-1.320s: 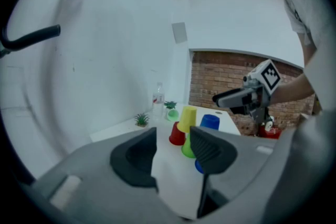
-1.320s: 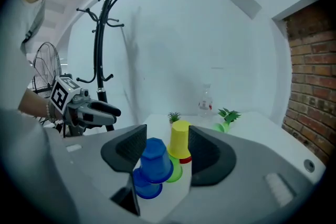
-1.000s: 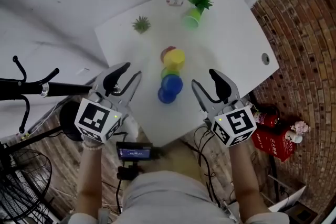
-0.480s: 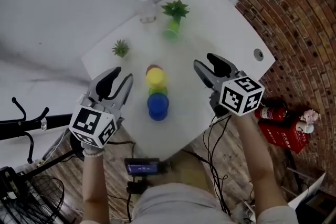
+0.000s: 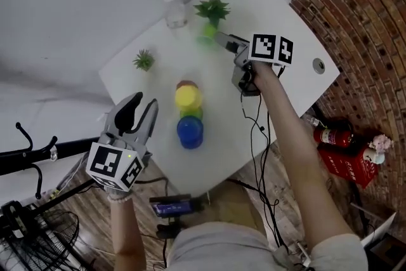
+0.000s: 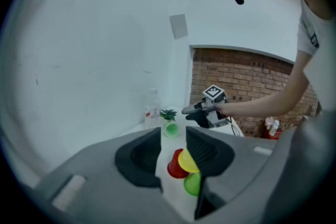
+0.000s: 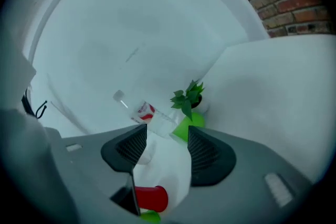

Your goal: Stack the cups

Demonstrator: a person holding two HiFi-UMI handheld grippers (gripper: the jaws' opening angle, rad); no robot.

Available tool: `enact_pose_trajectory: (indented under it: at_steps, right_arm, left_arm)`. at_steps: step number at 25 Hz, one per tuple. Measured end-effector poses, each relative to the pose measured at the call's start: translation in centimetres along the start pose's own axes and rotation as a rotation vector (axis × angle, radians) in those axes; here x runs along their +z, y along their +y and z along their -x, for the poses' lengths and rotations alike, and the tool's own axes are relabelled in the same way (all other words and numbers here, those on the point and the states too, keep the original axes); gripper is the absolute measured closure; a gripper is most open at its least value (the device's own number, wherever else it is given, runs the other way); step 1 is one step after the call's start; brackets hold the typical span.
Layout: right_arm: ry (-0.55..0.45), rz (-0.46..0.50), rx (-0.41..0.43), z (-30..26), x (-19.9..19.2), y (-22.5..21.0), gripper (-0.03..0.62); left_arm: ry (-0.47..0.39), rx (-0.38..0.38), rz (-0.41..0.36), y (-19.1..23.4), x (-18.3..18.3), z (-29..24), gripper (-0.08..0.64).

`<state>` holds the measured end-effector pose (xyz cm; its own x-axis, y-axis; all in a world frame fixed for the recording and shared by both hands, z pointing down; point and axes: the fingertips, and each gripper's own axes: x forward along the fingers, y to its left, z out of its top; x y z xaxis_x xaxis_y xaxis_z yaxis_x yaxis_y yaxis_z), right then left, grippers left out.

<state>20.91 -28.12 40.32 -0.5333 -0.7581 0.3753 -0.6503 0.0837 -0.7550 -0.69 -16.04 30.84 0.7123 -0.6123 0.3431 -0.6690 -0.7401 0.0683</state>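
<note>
Just ahead of right gripper (image 5: 222, 40), spread and empty: tipped green cup (image 5: 207, 31), seemingly lined up for fetching; left gripper (image 5: 144, 105) spread too, empty beside cup row (image 5: 189, 98).

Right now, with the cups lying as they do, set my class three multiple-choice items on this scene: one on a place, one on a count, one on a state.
1. Where does the lone green cup lie?
A. beside the tall plant
B. on the floor
C. on a chair

2. How many cups lie in the middle row?
A. two
B. four
C. six

3. How do the jaws of the right gripper stand?
A. shut on a cup
B. shut together, empty
C. apart, gripping nothing

Answers:
1 A: the head view shows it at the plant's foot.
2 B: a red cup, a yellow cup, a second green cup and a blue cup lie in line.
3 C: the right gripper view shows a clear gap.
</note>
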Motion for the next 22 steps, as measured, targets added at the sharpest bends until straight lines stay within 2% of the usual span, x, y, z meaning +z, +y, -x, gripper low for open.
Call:
enact_pose_trajectory:
  at_steps: [2,6,13,17,22]
  right_arm:
    - [0.034,-0.062,-0.012,-1.8,0.2,-1.0,0.360]
    - [0.087,-0.127,-0.095,-4.2,0.3,-3.4,0.359]
    - [0.104,-0.232,-0.155,-7.4,0.4,-4.7,0.359]
    - [0.148,-0.220,-0.202,-9.0,0.3,-5.3,0.359]
    - [0.219,-0.154,-0.250,-10.3,-0.5,-5.5,0.356]
  left_arm:
    - [0.001,0.018,0.022,0.2,-0.4,0.4,0.417]
    - [0.007,0.041,0.032,0.5,-1.2,1.0,0.417]
    - [0.006,0.075,0.082,0.8,-2.0,2.1,0.417]
    - [0.011,0.098,0.091,1.6,-2.6,2.8,0.417]
    - [0.020,0.122,0.100,2.5,-3.2,3.5,0.417]
